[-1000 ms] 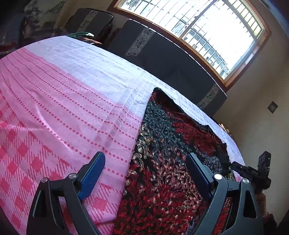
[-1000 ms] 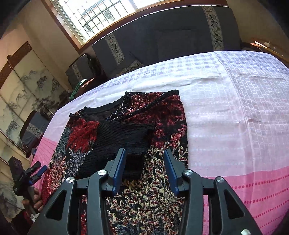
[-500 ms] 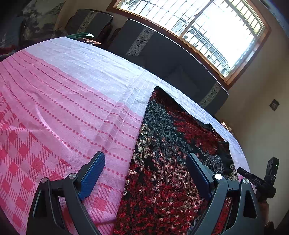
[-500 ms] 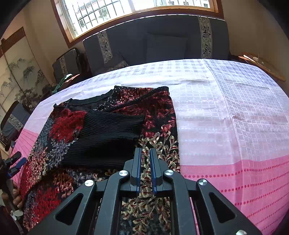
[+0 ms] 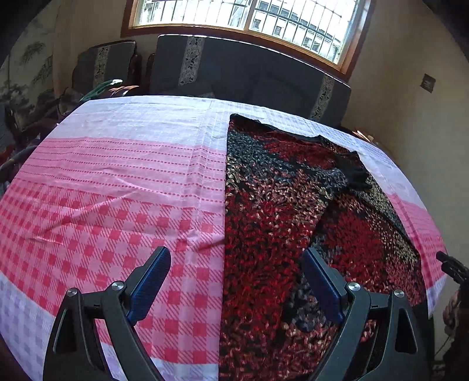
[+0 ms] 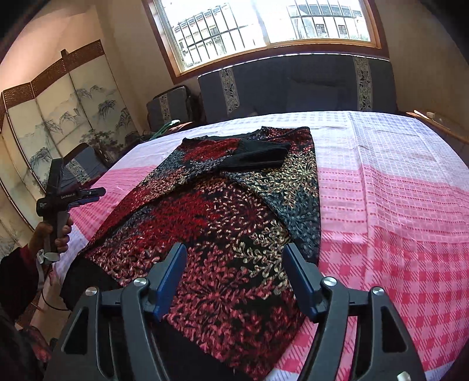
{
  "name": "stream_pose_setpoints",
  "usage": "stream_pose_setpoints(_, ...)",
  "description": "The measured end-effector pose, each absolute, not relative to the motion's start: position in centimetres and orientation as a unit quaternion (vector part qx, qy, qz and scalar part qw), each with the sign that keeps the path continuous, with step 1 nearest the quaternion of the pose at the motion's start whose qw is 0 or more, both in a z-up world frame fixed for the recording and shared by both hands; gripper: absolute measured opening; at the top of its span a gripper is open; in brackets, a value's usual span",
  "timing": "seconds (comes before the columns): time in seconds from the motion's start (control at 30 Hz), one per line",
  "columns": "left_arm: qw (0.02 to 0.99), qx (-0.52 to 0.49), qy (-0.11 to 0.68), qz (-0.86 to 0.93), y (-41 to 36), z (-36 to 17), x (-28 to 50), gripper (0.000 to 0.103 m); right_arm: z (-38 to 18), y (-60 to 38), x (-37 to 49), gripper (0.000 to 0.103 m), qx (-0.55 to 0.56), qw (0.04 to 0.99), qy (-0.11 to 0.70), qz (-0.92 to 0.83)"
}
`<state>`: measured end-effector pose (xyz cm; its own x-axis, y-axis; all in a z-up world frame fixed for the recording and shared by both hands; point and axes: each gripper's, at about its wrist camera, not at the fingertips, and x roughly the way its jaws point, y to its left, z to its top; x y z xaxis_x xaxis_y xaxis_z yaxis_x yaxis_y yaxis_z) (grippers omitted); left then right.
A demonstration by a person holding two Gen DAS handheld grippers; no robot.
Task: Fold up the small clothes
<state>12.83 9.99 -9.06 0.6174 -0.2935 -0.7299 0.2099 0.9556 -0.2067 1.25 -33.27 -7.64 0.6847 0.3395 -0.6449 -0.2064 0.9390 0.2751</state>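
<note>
Right wrist view: the sweater (image 6: 234, 211) lies flat on the cloth (image 6: 395, 205), red, black and gold in pattern, both sleeves folded in across the body and a black ribbed cuff (image 6: 258, 154) lying near the collar. Its hem hangs at the near edge of the table. The right gripper (image 6: 234, 281) hovers over that hem, its jaws opening and nothing between them. The left gripper (image 6: 88, 195) shows at the far left, held in a hand (image 6: 51, 237) off the sweater's side, its jaws wide apart and empty. The cloth is bare and open on both sides of the sweater. Beyond the far edge stand a sofa (image 6: 293, 88), an armchair (image 6: 170, 107) and a painted screen (image 6: 58, 123) under a window (image 6: 263, 23). The hem's near corners are cut off behind the gripper bodies.
</note>
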Motion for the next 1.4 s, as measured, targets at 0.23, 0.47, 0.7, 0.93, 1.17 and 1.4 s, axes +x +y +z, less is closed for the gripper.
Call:
stream_pose_setpoints(0.23, 0.916, -0.039, 0.368, -0.152, 9.1, -7.9, 5.0, 0.091, -10.3, -36.1, -3.9, 0.047, 0.144, 0.896, 0.404, 0.116)
stream_pose_setpoints(0.47, 0.921, -0.016, 0.361, -0.148, 9.3, -8.2, 1.9, 0.091, -11.6, -34.1, -7.3, 0.046, 0.144, 0.886, 0.419, 0.136)
stream_pose_setpoints(0.7, 0.918, -0.008, 0.369, -0.146, 9.3, -9.6, -0.6, 0.091, -13.0, -31.9, -9.5, 0.046, 0.162, 0.873, 0.433, 0.158)
stream_pose_setpoints(0.93, 0.919, -0.031, 0.365, -0.143, 10.1, -10.1, -2.0, 0.091, -14.8, -29.9, -9.8, 0.038, 0.169, 0.849, 0.472, 0.166)
stream_pose_setpoints(1.17, 0.918, -0.047, 0.371, -0.132, 11.5, -9.8, -2.9, 0.091, -15.8, -29.9, -9.5, 0.004, 0.203, 0.839, 0.475, 0.171)
stream_pose_setpoints(1.4, 0.909, -0.088, 0.382, -0.137, 13.2, -9.4, -3.3, 0.091, -10.8, -32.2, -12.3, 0.003, 0.204, 0.872, 0.416, 0.157)
